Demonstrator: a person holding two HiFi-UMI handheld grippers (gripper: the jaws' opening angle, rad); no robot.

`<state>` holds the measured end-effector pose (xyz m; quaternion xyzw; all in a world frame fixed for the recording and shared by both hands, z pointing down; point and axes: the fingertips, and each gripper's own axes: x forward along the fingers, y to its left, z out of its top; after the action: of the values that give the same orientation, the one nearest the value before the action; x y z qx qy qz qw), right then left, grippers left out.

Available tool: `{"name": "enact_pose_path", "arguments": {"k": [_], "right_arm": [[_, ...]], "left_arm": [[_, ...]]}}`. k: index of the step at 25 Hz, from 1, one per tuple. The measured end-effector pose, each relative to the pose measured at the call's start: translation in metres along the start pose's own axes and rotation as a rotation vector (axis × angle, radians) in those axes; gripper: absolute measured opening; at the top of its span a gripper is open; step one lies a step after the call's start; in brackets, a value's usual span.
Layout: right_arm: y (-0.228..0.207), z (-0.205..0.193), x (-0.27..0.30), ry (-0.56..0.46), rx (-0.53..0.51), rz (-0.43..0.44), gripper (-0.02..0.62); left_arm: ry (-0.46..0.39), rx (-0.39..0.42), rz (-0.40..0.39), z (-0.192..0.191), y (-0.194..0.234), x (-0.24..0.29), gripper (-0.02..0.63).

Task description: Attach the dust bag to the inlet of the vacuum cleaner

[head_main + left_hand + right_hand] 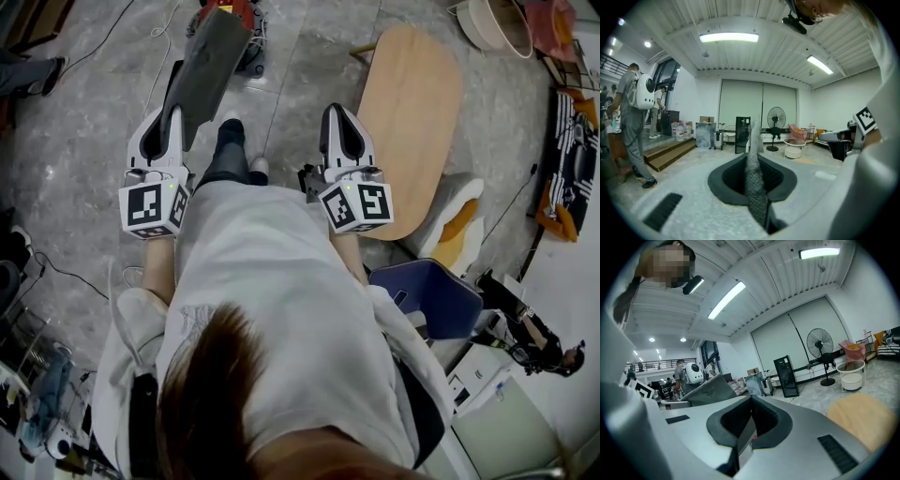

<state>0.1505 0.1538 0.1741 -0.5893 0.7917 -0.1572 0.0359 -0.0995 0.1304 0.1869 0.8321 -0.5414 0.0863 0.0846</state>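
A flat grey dust bag (206,66) sticks out forward from my left gripper (172,116), which is shut on its near edge. In the left gripper view the bag (753,173) stands edge-on between the closed jaws of that gripper (751,158). My right gripper (343,112) is level with the left one, shut, with nothing in it. The right gripper view shows those jaws (750,400) pressed together and the bag (710,390) off to the left. A red machine (232,13) on the floor ahead, half hidden by the bag, may be the vacuum cleaner.
An oval wooden table (412,112) lies just right of the right gripper. A beige basin (492,23) sits at the far right and a blue chair (436,295) near my right side. Ahead stand a fan (776,117), a black panel (742,135) and a person with a backpack (635,117).
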Motion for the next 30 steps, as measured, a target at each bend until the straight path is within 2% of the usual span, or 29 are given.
{"name": "enact_pose_path", "arguments": {"k": [7,16,23,30], "right_arm": [[-0.008,0.007,0.061,0.011,0.002,-0.046,0.0],[0.001,0.016,0.134,0.017,-0.008,-0.091,0.0],[0.01,0.019,0.166,0.011,-0.018,-0.128,0.0],[0.032,0.009,0.188,0.042,-0.039,-0.088,0.0]], "left_arm": [[0.019,0.043,-0.065,0.011,0.032,0.06,0.037],[0.026,0.049,-0.142,0.026,0.081,0.125,0.037],[0.037,0.077,-0.212,0.029,0.103,0.149,0.037],[0.04,0.073,-0.227,0.024,0.119,0.152,0.037]]}}
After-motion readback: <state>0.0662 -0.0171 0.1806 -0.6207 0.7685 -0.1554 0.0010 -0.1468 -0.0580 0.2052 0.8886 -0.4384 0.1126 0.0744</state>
